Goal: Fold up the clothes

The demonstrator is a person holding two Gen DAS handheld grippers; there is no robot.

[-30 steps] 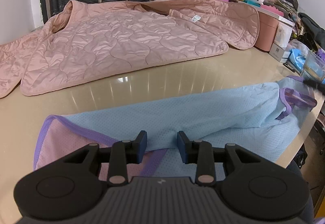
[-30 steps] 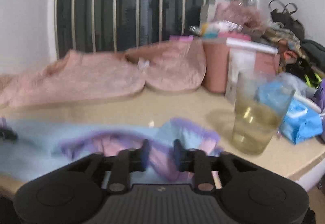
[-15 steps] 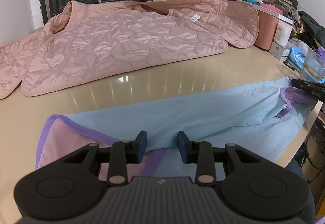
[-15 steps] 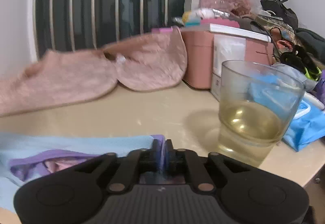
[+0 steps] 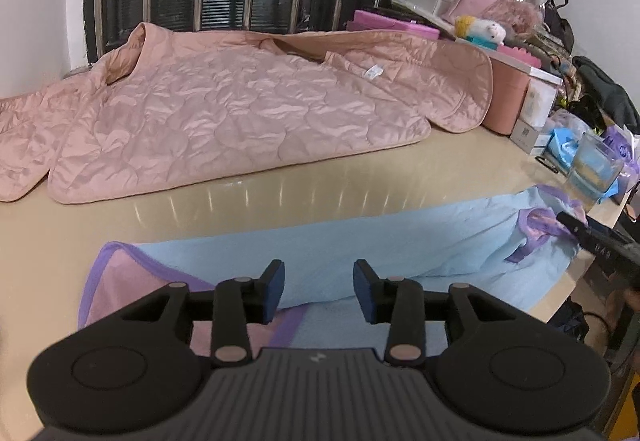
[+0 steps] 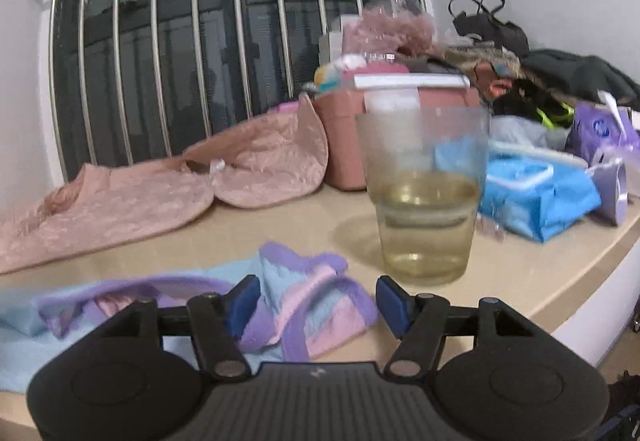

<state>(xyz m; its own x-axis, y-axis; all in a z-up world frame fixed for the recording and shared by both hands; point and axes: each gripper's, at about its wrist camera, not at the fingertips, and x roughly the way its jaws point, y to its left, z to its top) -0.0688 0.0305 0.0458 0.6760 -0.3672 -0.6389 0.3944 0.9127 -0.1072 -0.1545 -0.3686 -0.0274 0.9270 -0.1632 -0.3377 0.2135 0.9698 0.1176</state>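
Half a second ago the right tool was pinched shut on the purple hem of the garment; now its jaws are opening and the cloth lies loose between them.

Left wrist view: the left tool sits at 6 o'clock, its jaws moderately apart and opening, not pressing on anything. The light blue garment lies stretched across the beige counter from 7 o'clock to 3 o'clock, with its pink lining and purple trim showing at 7 o'clock. A pink quilted jacket is spread flat at 11 o'clock, well apart from the garment. The right tool's dark tip enters at 3 o'clock, beside the garment's bunched purple end. A glass stands near it at 2 o'clock.

Right wrist view: the right tool is at 6 o'clock with blue pads set wide. The garment's crumpled purple, pink and blue end rests on the counter between the fingers, untouched by the pads. The glass, part full of yellowish liquid, stands just beyond at 1 o'clock. A blue packet lies at 3 o'clock.
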